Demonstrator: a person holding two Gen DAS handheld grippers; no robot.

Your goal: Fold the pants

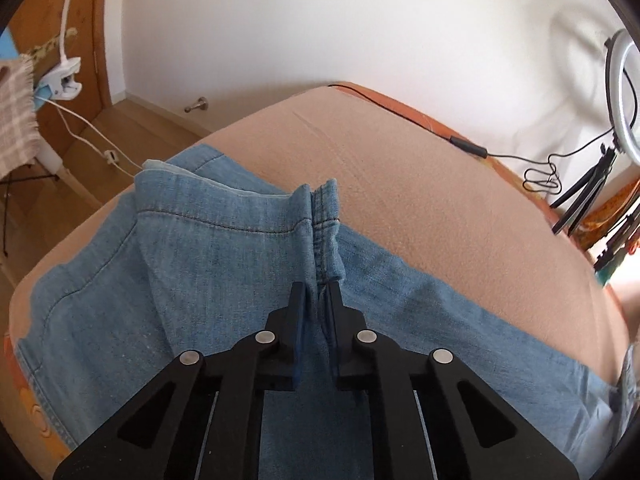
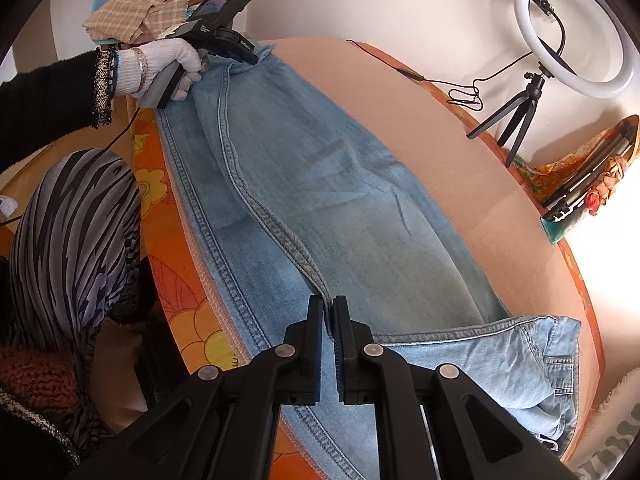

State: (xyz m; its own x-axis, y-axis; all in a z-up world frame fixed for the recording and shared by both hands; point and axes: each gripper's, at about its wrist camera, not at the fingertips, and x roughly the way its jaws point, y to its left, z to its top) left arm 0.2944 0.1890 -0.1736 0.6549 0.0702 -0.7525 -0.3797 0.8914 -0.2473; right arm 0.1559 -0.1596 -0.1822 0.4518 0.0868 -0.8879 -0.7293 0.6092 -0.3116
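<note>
Denim, light blue and washed, makes up the long pair of pants (image 2: 320, 200) lying flat on the peach-coloured cloth of the round table (image 2: 460, 168), with an orange flowered undercloth (image 2: 160, 184) showing along the near-left rim. In the right wrist view the garment's long axis runs from the near right, where the paler waistband and pocket end (image 2: 532, 360) lies, to the far left, where the hems reach the table edge. The legs appear stacked one on the other, a heavy stitched seam (image 2: 256, 200) running along that axis. The right gripper (image 2: 328, 316) has its black jaws pressed together on a fold of cloth at that seam, near the seat and just beside the waistband. The left gripper (image 1: 317, 296) is at the opposite end, its jaws pinching a raised ridge of the hem (image 1: 322, 200); the same tool shows in the right wrist view, carried by a white-gloved hand (image 2: 164, 68) at the far-left end. Both ends of the long axis are therefore held, one per hand, and well apart. Judgement: the coming fold turns on this axis, the hem end to be carried along it toward the waistband; the left hand is the nearer to the hems and would travel, the right acting as anchor. A white ring light on a black tripod (image 2: 576, 32) stands at the far right, clear of that path.
</note>
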